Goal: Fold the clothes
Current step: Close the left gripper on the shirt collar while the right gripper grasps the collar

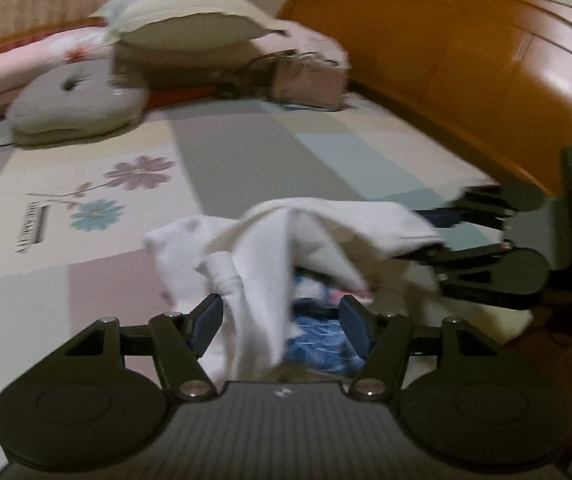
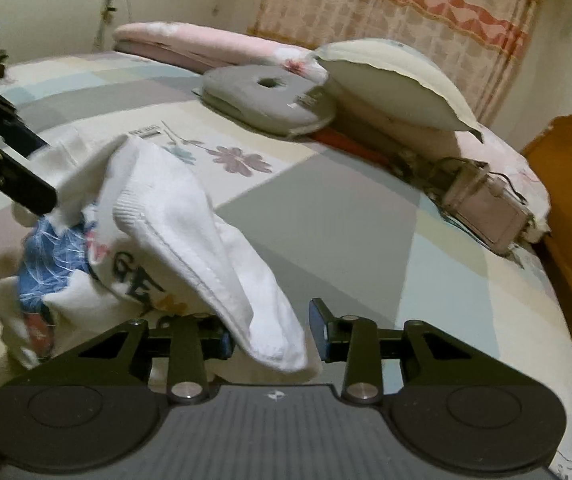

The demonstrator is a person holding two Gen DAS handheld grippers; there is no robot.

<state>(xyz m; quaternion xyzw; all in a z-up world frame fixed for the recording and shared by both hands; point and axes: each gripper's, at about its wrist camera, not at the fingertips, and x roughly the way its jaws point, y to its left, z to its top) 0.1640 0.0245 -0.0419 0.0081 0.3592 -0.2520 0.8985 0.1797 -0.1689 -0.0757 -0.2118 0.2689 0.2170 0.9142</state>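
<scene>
A white shirt (image 1: 318, 224) with a blue print and dark letters lies bunched up and partly lifted off the patchwork bed sheet (image 1: 246, 152). My left gripper (image 1: 280, 320) is open, and a white fold hangs between its blue pads. The right gripper (image 1: 434, 232) reaches in from the right, its fingers around the shirt's far edge. In the right wrist view, the shirt (image 2: 166, 208) drapes a ribbed sleeve down between the open fingers of my right gripper (image 2: 272, 332). The left gripper (image 2: 46, 172) comes in from the left edge at the cloth's other side.
A grey round cushion (image 1: 78, 100), a cream pillow (image 1: 182, 16) and a pink box-like bag (image 1: 310, 80) sit at the head of the bed. A wooden headboard (image 1: 466, 52) runs along the right. A patterned curtain (image 2: 406, 12) hangs behind.
</scene>
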